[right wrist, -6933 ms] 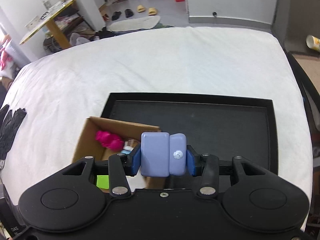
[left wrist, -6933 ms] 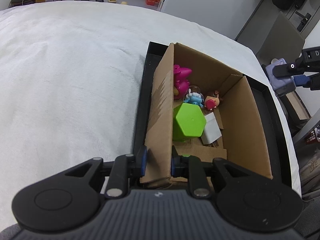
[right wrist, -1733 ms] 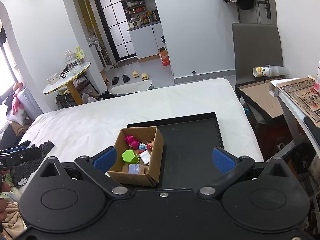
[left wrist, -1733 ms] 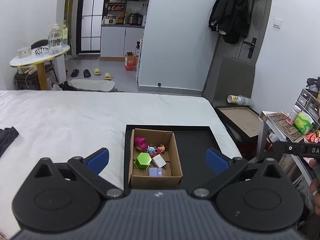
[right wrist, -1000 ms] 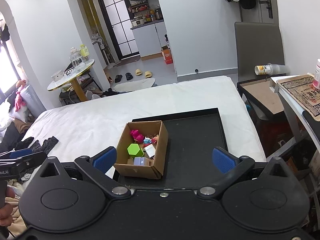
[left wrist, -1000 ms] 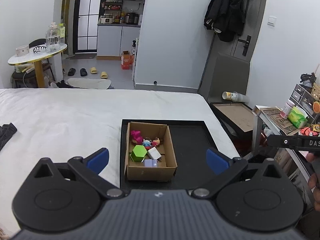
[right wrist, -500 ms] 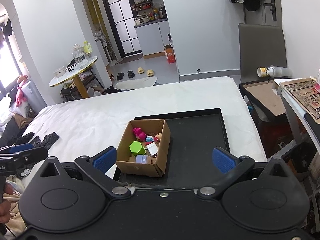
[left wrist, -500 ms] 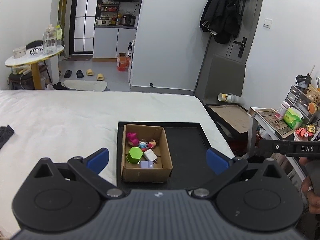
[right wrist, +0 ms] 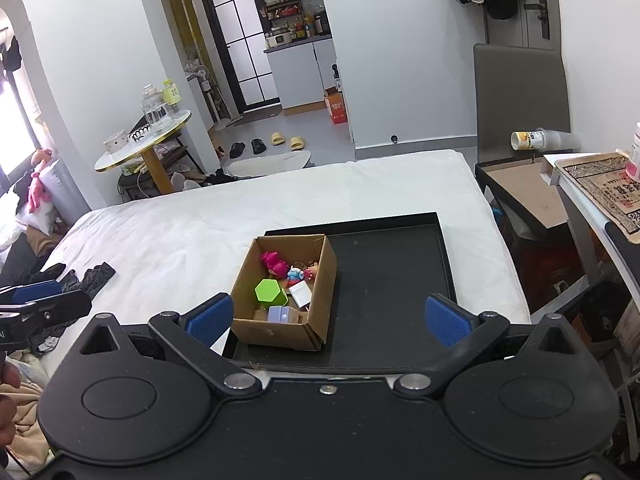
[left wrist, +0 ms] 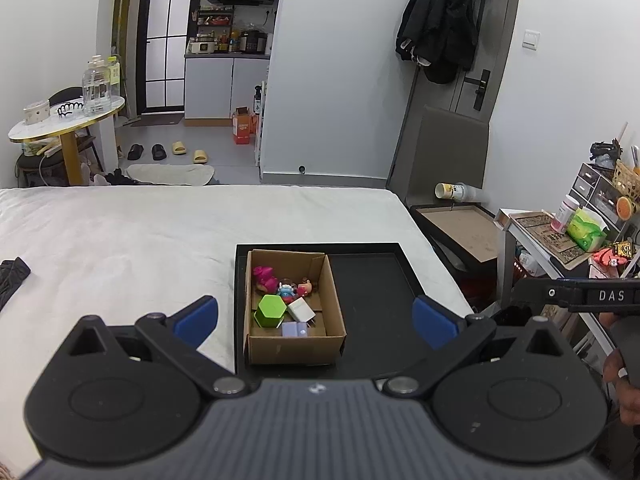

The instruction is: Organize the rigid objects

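Note:
A cardboard box (left wrist: 334,312) (right wrist: 322,288) stands at the left end of a black tray (left wrist: 372,280) (right wrist: 392,268) on the white bed. Inside lie a green hexagon block (left wrist: 271,310) (right wrist: 271,291), a lilac block (left wrist: 295,329) (right wrist: 280,314), a white cube (left wrist: 301,309) (right wrist: 301,293), a pink toy (left wrist: 264,276) (right wrist: 273,262) and small figures (left wrist: 294,289). My left gripper (left wrist: 315,320) hangs open, well back from the box and above it. My right gripper (right wrist: 327,318) is likewise open and empty, held back from the tray's near edge.
The white bed (left wrist: 140,232) stretches left with dark clothing (right wrist: 84,276) on it. A side table (left wrist: 460,224) with a tipped cup stands right of the bed, and a cluttered shelf (left wrist: 560,236) further right. A round table (left wrist: 64,120) and slippers sit beyond.
Both grippers let go and drew back and up from the box; the lilac block that the right gripper held now lies in the box. Over the last second the views only drift slightly.

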`<state>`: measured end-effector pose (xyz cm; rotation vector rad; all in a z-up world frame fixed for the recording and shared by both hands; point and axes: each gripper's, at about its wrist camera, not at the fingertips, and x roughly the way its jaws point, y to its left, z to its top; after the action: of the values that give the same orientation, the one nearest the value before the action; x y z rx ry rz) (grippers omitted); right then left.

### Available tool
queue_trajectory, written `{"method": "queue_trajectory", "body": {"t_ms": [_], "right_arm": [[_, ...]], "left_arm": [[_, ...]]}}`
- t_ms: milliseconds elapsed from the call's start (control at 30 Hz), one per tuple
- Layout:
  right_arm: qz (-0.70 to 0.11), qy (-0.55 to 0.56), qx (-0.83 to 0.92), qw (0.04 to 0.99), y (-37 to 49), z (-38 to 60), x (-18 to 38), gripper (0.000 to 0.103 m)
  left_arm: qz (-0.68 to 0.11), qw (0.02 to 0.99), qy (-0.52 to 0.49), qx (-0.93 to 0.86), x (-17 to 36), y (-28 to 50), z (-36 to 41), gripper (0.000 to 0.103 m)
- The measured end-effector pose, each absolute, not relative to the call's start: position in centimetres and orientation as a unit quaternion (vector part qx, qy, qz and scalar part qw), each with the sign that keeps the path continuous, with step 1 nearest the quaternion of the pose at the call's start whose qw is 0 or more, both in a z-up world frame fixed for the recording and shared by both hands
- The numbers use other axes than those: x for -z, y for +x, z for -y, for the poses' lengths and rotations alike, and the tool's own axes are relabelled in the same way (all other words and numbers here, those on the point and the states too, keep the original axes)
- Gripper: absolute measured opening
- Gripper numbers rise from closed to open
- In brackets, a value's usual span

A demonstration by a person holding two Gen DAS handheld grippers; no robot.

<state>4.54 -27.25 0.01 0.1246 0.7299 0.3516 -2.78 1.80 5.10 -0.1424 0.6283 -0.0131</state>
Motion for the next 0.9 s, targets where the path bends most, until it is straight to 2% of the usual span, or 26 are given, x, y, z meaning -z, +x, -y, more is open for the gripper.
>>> {"method": "queue_trajectory", "body": {"t_ms": [900], "right_arm": [[-0.36, 0.053, -0.17, 0.916, 4.57, 27.17, 0.53, 0.103]], "left_arm": [[-0.325, 0.943, -0.068, 0.011, -4.31, -2.5, -1.56, 0.103]]}}
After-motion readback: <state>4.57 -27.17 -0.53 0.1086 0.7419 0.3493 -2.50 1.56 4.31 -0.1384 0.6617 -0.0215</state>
